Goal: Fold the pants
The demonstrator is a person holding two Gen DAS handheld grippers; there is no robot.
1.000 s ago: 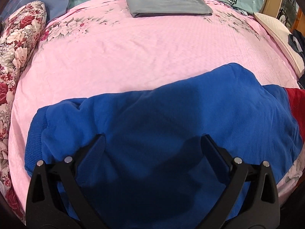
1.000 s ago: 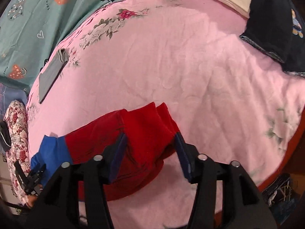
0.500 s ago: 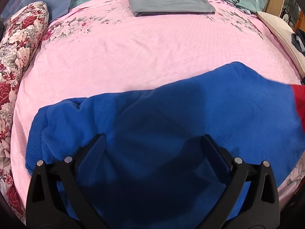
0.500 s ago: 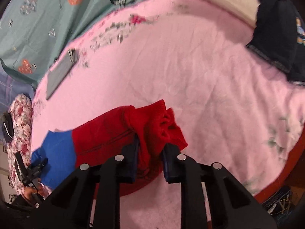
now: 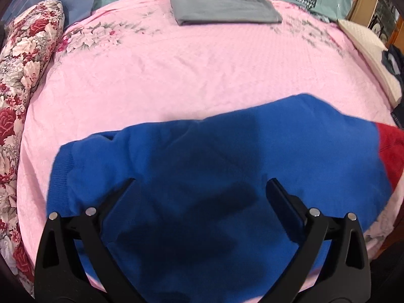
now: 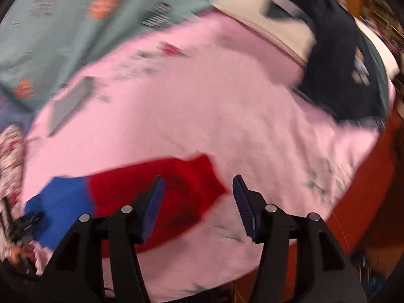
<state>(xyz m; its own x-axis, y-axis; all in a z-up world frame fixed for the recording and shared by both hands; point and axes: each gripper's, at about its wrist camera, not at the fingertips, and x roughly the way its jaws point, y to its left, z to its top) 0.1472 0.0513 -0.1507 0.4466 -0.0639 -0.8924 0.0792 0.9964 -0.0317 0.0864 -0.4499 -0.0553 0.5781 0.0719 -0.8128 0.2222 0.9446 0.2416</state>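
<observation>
The pants (image 5: 214, 166) are fleece, blue at the waist half and red at the leg ends (image 6: 176, 189). They lie flat across the near edge of the pink bedsheet (image 5: 202, 75). My left gripper (image 5: 199, 189) is open and hovers over the blue part, holding nothing. My right gripper (image 6: 198, 189) is open above the red leg ends; its left finger is over the red cloth and its right finger is over bare sheet. The right wrist view is blurred by motion. The left gripper also shows small at the far left of the right wrist view (image 6: 27, 222).
A folded grey garment (image 5: 224, 7) lies at the far side of the bed. A floral pillow (image 5: 22, 88) lies along the left. A dark garment (image 6: 335, 58) on a white pillow (image 6: 277, 25) lies at the right. A teal quilt (image 6: 63, 20) lies behind. The bed's wooden edge (image 6: 373, 176) is at the right.
My right gripper was shut on the red leg ends half a second ago; it has opened and let them go, and they now lie flatter. The left gripper stayed open over the blue part.
</observation>
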